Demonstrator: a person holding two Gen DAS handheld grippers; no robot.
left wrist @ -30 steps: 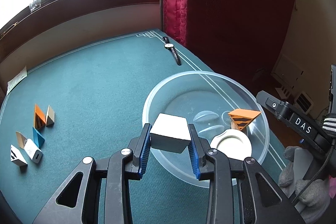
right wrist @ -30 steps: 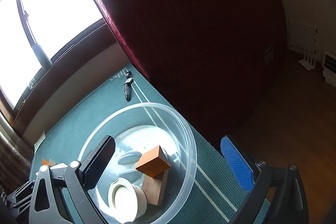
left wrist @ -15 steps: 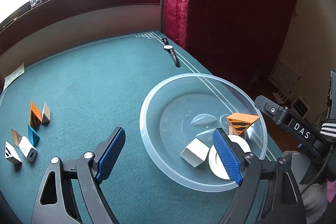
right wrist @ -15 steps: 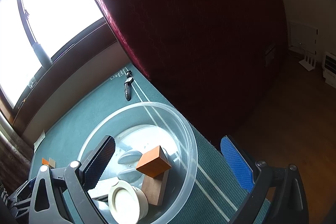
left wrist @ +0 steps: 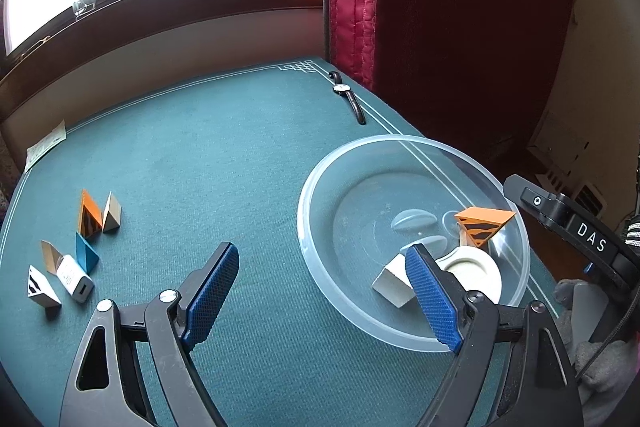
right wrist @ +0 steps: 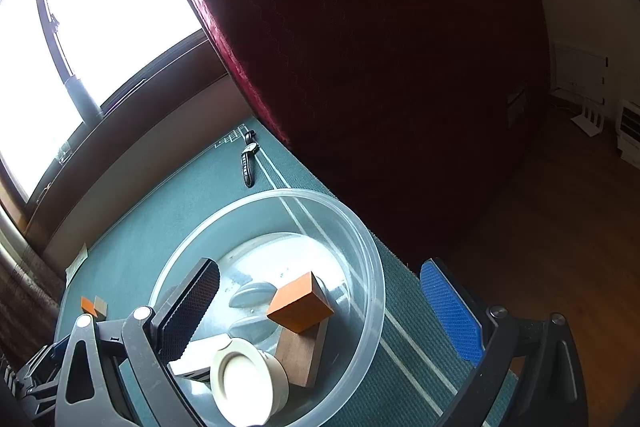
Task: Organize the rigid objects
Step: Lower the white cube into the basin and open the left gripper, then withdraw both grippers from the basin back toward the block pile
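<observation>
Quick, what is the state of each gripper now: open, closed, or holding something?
Left gripper: open, holding nothing; the white block lies in the clear bowl.
Right gripper: open, holding nothing.

My right gripper (right wrist: 320,311) hangs open over the clear bowl (right wrist: 360,227) — inside I see an orange block (right wrist: 300,301) on a wooden slab (right wrist: 300,355), a cream disc (right wrist: 248,383), a white block (right wrist: 200,359). A watch (right wrist: 248,163) lies beyond.
</observation>
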